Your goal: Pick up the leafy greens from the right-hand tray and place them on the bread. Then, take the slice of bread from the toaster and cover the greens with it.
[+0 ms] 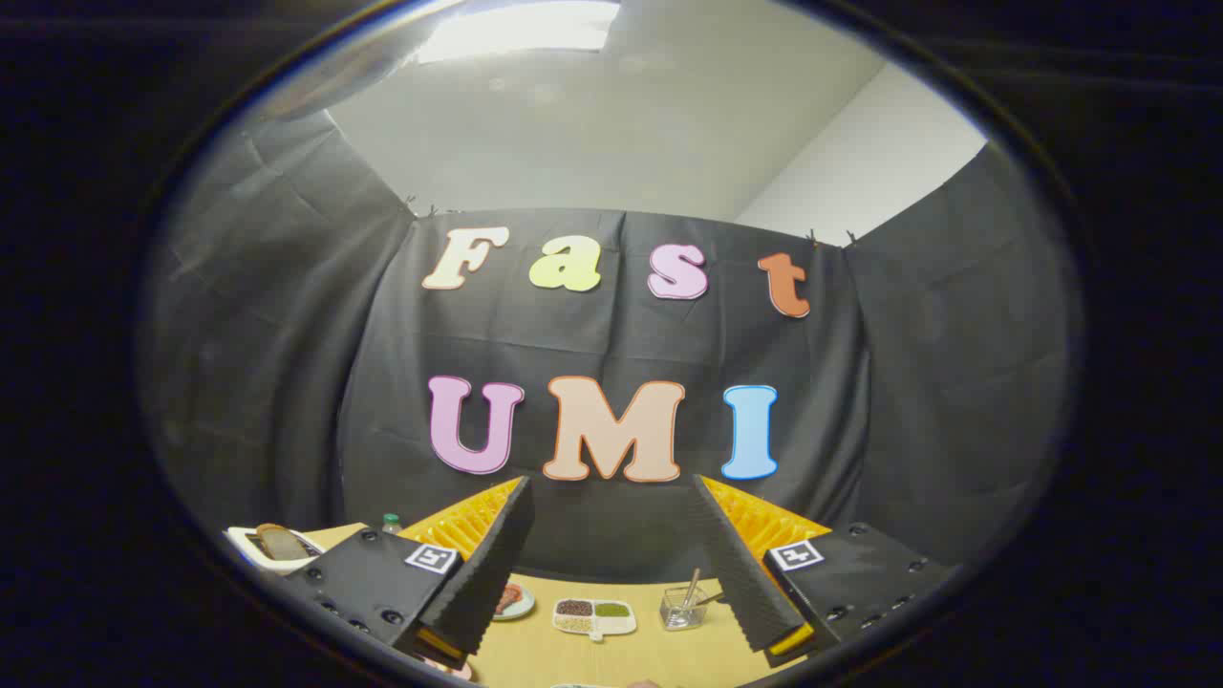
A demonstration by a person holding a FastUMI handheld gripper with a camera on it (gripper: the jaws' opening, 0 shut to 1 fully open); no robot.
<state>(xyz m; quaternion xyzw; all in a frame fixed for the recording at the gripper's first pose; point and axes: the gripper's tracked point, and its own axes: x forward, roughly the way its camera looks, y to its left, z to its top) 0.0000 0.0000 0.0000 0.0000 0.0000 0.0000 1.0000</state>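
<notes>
- The gripper (611, 497) is held high with its fingers spread wide apart, nothing between them
- Below them lies a light wooden table (621, 659)
- On it, between the fingers, sit a white divided dish (594, 616) of grains and a clear glass cup (683, 609) with a utensil in it
- A small plate (514, 602) peeks out beside the left finger
- The white toaster (272, 547) stands at the far left, a brown bread slice (280, 541) poking out of it
- A small bottle (391, 523) stands near it
- Black cloth walls the booth under a white ceiling
</notes>
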